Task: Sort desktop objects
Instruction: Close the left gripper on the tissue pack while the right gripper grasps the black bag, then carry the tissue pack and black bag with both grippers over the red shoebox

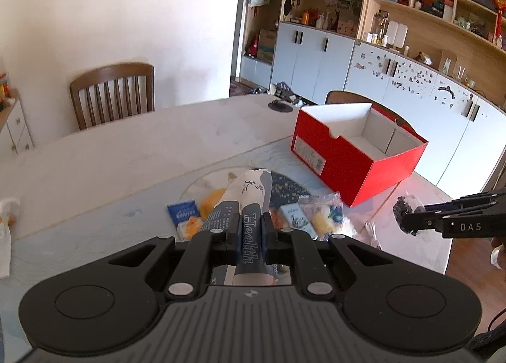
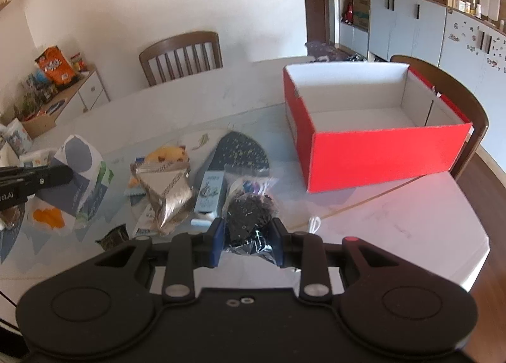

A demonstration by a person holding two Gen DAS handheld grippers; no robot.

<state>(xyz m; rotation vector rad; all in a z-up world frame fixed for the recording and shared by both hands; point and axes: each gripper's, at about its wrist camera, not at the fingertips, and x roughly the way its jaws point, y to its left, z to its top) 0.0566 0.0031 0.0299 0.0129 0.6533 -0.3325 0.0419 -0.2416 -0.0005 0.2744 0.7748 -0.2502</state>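
My left gripper (image 1: 251, 230) is shut on a white and grey-blue "Health" packet (image 1: 251, 204), held above a pile of snack packets (image 1: 313, 214). The packet also shows in the right wrist view (image 2: 80, 173), with the left gripper (image 2: 68, 174) on it. My right gripper (image 2: 248, 233) is shut on a clear bag of dark crumbly snack (image 2: 249, 214), held above the table. It shows at the right of the left wrist view (image 1: 408, 215). An open, empty red box (image 2: 379, 154) stands to the right of the pile.
Loose packets lie on the white table (image 2: 395, 230): a foil pouch (image 2: 167, 195), a pale blue carton (image 2: 208, 195), an orange plush-like item (image 2: 169, 154). Wooden chairs (image 2: 183, 56) stand behind the table. A side cabinet with snacks (image 2: 53, 94) stands at the left.
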